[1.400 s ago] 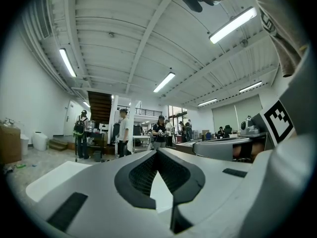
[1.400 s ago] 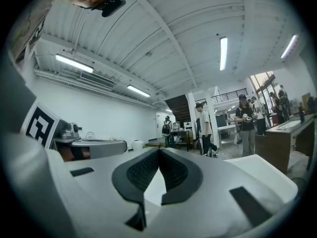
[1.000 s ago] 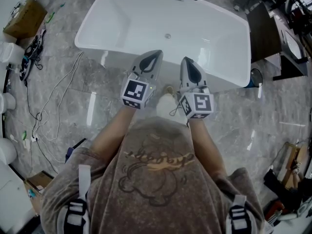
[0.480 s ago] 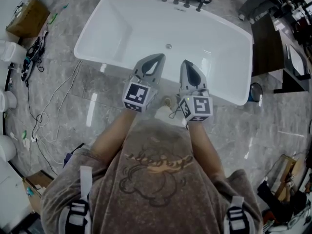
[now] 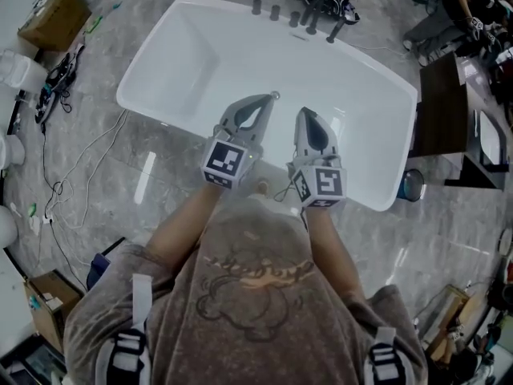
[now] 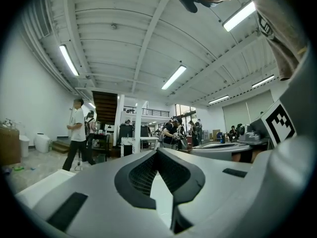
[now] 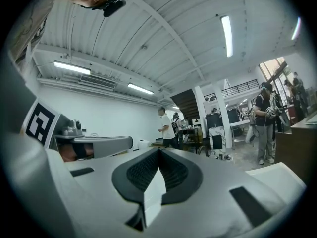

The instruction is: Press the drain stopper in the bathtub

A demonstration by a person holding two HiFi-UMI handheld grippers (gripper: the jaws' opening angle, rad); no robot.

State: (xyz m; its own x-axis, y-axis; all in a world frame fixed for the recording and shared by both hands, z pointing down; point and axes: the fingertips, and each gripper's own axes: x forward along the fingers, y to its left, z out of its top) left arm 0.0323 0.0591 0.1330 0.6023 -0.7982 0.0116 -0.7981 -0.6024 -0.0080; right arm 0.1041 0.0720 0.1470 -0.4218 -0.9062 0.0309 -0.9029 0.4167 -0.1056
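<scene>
person has leaned in: both grippers are now out over the tub [image 5: 184, 62], not at its near rim. left gripper [image 5: 267, 100] tip is just beside the stopper [image 5: 275, 95] mid-floor, right gripper [image 5: 309, 113] is alongside. both have jaws together, empty. press looks imminent.

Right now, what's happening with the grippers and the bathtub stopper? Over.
Left gripper shut, empty; right gripper shut, empty. Drain stopper on bathtub floor, by left tips. Nothing in the way.

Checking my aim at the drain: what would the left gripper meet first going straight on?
Probably nothing soon: the left gripper points level across the bathtub, over the drain stopper; depth unclear.
</scene>
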